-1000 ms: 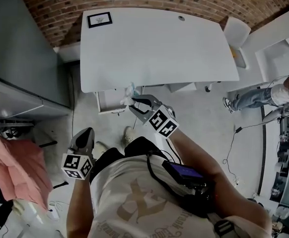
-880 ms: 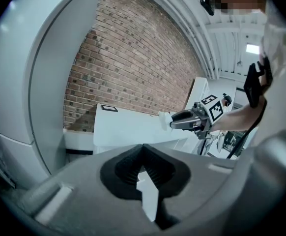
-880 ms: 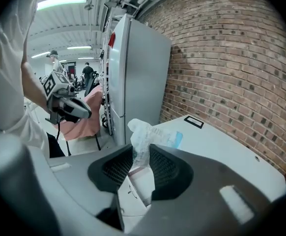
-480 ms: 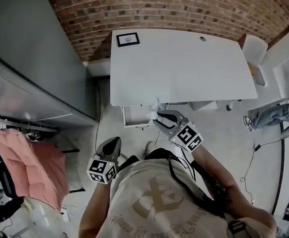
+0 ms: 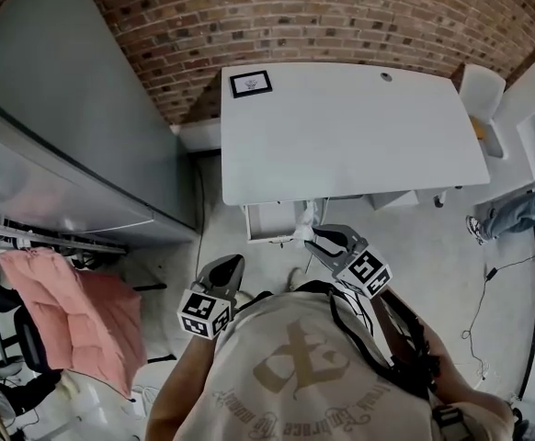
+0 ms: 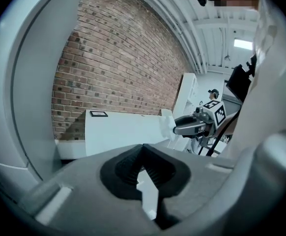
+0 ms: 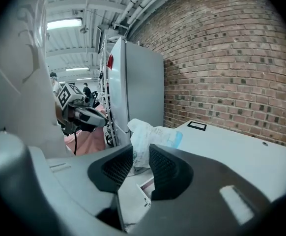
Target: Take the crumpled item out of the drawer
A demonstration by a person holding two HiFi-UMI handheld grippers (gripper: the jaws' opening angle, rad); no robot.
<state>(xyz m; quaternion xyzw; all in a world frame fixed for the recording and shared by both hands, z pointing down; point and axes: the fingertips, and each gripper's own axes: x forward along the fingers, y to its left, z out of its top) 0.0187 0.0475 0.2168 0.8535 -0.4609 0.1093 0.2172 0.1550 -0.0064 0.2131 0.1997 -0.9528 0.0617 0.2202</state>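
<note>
My right gripper (image 5: 315,237) is shut on the crumpled item (image 5: 306,217), a white plastic wrapper with a pale blue patch (image 7: 150,136). It hangs in the air just in front of the open white drawer (image 5: 269,220) under the white table (image 5: 350,127). The wrapper sticks up from between the ribbed pads (image 7: 119,167) of the right gripper (image 7: 141,159). My left gripper (image 5: 232,265) hangs low by the person's hip, left of the drawer, jaws shut on nothing. The left gripper view shows the right gripper (image 6: 182,127) holding the wrapper (image 6: 166,124).
A tall grey cabinet (image 5: 65,136) stands to the left along the brick wall (image 5: 341,16). A small framed picture (image 5: 250,83) lies on the table's far left corner. Pink cloth (image 5: 74,320) hangs at lower left. A white chair (image 5: 482,90) and another person's legs (image 5: 516,214) are at right.
The right gripper, still holding the wrapper, has drawn back a little from the table edge toward the person. The head view has shifted. The left gripper stays low and shut.
</note>
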